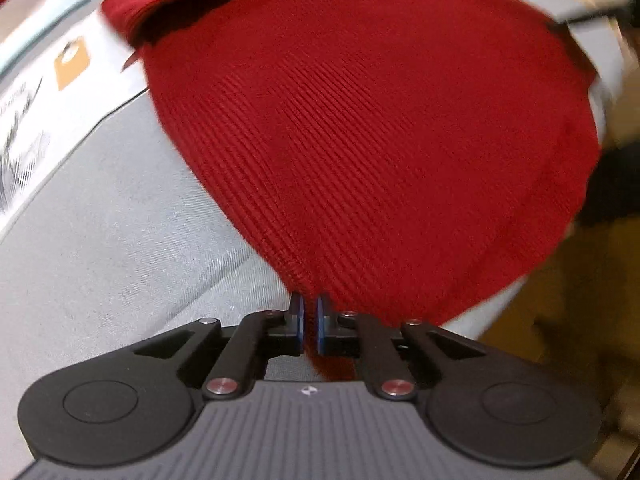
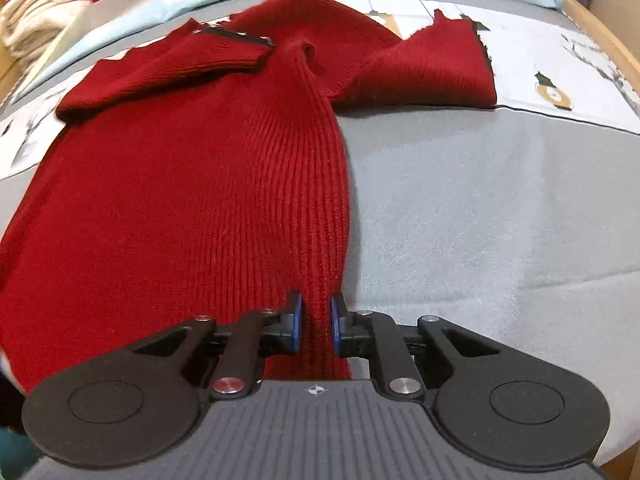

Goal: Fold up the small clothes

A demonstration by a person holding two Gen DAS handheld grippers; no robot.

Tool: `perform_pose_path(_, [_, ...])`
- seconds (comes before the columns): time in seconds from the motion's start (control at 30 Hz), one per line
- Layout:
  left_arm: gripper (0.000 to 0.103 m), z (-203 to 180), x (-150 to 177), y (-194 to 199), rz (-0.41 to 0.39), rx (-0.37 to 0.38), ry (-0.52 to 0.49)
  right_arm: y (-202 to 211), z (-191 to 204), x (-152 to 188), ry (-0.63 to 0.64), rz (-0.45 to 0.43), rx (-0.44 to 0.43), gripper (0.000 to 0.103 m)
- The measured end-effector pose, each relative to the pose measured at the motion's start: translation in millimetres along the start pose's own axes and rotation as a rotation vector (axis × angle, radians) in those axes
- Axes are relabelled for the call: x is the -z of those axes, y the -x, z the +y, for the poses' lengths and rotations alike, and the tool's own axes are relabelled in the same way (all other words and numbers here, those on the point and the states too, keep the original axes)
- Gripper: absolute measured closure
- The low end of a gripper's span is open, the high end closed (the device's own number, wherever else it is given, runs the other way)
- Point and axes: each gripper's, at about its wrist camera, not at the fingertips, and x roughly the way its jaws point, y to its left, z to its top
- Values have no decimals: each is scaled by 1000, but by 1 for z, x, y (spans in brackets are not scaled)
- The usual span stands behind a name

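You have both the left gripper (image 1: 308, 322) and right gripper (image 2: 316, 322) with fingers clamped on the near hem of the red sweater (image 2: 192, 184), spread mid-frame on the grey bed (image 2: 480, 220), sleeves tucked in, body unfolded.

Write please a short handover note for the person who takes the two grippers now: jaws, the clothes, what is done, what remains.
Left gripper: jaws shut on the near hem corner of the red ribbed knit sweater.
Right gripper: jaws shut on the hem at the other side, a fold of knit between them.
Sweater lies on the grey bed sheet; one sleeve is folded in, the other spread out.
Left: fold that sleeve and the body.
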Motion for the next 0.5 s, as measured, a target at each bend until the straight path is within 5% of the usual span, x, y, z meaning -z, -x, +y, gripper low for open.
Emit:
perform_pose_path(0.13, [96, -6, 9, -8, 61, 4, -39, -3, -3, 25, 66, 99, 8, 88])
perform_pose_path(0.23, [91, 2, -2, 0, 42, 21, 9, -4, 0, 28, 105, 88, 57, 85])
perform_pose_path(0.4, [83, 22, -42, 32, -156, -14, 140, 5, 6, 6, 65, -104, 71, 63])
perform_pose_path(0.5, [83, 28, -77, 38, -271, -70, 237, -11, 15, -5, 65, -120, 12, 62])
